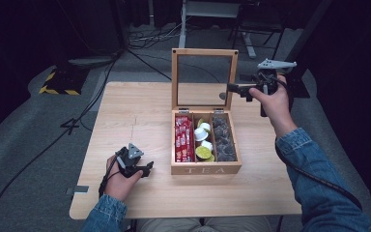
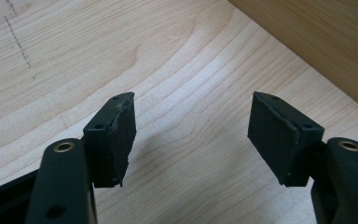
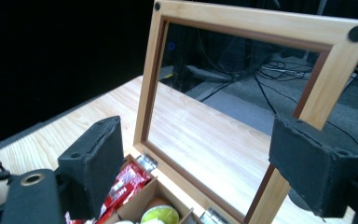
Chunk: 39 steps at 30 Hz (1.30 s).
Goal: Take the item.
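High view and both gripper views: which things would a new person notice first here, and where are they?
First comes the wooden tea box in the middle of the table, its glass lid standing open, with red packets, round pods and dark bags in three compartments. The right gripper is raised by the lid's right edge, open; the left gripper rests low beside the box, open.

Pale matt wood table; wooden tea box, glass-paned lid; rough black tool pads.
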Available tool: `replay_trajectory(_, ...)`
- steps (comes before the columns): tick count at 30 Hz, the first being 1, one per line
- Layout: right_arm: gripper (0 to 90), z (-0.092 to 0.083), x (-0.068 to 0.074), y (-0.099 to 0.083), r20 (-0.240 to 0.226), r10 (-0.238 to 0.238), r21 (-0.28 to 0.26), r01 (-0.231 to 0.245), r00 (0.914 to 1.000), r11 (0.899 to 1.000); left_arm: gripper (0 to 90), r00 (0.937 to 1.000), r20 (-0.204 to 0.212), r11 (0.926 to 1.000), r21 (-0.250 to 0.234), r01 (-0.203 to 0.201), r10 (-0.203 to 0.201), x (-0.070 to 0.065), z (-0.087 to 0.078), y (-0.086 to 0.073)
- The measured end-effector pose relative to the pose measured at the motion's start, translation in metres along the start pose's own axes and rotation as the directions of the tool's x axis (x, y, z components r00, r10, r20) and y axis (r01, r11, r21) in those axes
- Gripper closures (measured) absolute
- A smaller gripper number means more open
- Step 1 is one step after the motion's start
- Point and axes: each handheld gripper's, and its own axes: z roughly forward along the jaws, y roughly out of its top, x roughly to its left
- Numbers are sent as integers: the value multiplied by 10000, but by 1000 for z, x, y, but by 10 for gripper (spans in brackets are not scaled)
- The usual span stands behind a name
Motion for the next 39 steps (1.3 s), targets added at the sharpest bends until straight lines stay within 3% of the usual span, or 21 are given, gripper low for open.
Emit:
replay_trajectory(5,200,-5,14,-5,-105,-180,34,180,9998,9998,314,10000,-25,9999,159,60,-60,2,0,-4)
replay_trajectory(10,348,-8,27,-10,-622,-528,171,539,9967,9984,309,9997,-94,9994,251,243,-241,4,1,-6)
replay_trajectory(19,485,-1,49,-22,-1235,-875,507,944,9885,9942,288,9989,-316,9990,269,349,-340,6,-5,-15)
replay_trajectory(26,475,17,70,-33,-1437,-1297,637,1399,9811,9881,284,9973,-281,9977,53,674,-672,9,-11,-25)
replay_trajectory(29,475,25,77,-37,-1509,-1178,932,1327,9815,9868,282,9973,-219,9975,-140,696,-699,10,-11,-28)
replay_trajectory(35,475,44,93,-46,-1791,-1478,1275,1719,9727,9768,272,9974,-190,9975,-132,691,-693,11,-12,-29)
replay_trajectory(39,469,53,102,-53,-1836,-1329,1572,1626,9740,9741,231,9978,-117,9978,-47,656,-657,11,-11,-28)
